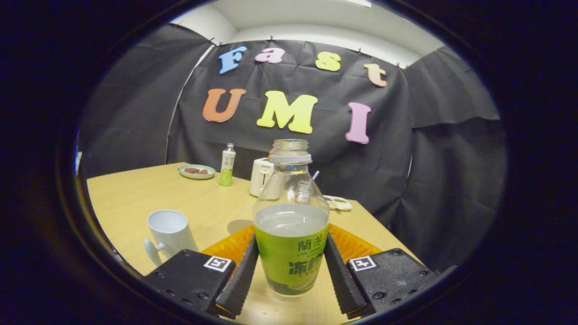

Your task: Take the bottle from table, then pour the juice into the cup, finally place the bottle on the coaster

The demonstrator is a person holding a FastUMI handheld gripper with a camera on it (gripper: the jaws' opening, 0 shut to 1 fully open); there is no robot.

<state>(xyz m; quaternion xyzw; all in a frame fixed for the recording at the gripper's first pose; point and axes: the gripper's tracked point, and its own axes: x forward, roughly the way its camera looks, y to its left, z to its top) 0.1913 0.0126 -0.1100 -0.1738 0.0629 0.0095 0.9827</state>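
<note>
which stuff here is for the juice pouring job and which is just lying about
For the job: bottle between the tongs, both fingers pressing its sides; white cup; orange coaster.

Lying about: small green bottle, plate of snacks, white appliance, small dish.

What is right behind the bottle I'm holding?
An orange coaster shows on both sides of the bottle, which the gripper clamps. Its middle is hidden by the bottle. Farther back stands a white appliance.

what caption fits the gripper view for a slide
Claw shut on the open juice bottle, white cup to its left, orange coaster behind.
</note>
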